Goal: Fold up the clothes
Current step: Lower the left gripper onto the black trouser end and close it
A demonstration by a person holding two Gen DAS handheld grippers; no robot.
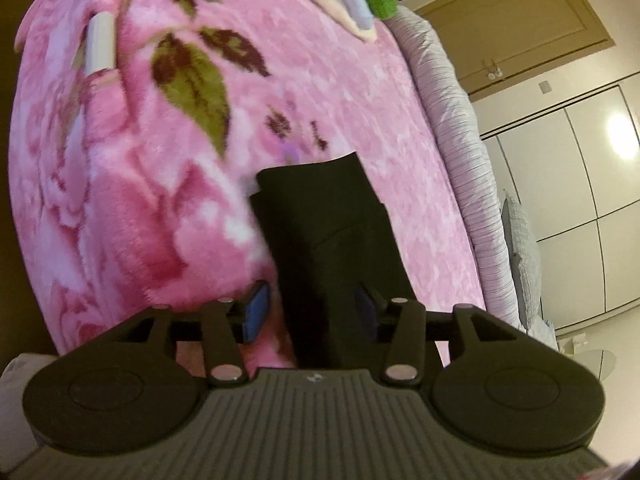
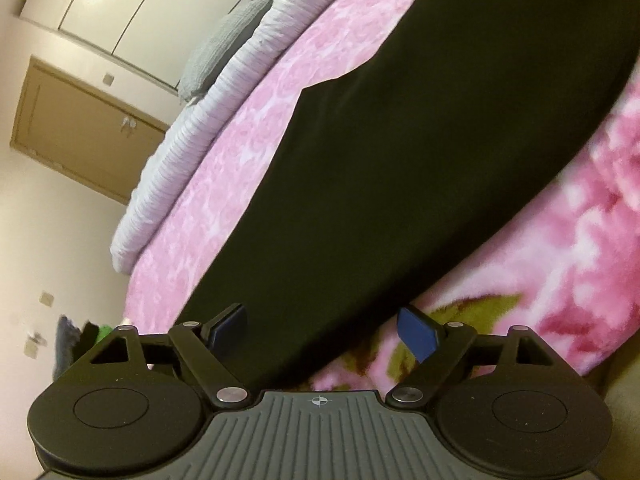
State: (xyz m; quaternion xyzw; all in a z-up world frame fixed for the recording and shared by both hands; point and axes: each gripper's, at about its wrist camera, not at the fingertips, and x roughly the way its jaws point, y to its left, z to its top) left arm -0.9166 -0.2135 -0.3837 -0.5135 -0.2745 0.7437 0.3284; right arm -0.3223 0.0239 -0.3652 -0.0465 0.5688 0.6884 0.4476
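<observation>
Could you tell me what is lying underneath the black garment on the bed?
The black garment lies on the pink floral blanket, which shows all around it. Whatever is beneath the blanket, or between garment and blanket, is covered and cannot be seen.

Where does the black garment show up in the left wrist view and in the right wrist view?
Left wrist: the black garment lies bottom centre on the pink floral blanket, running down between the open left gripper.
Right wrist: the black garment fills the centre as a broad diagonal band, reaching the open right gripper.
Shared landmark: the brown door.
</observation>
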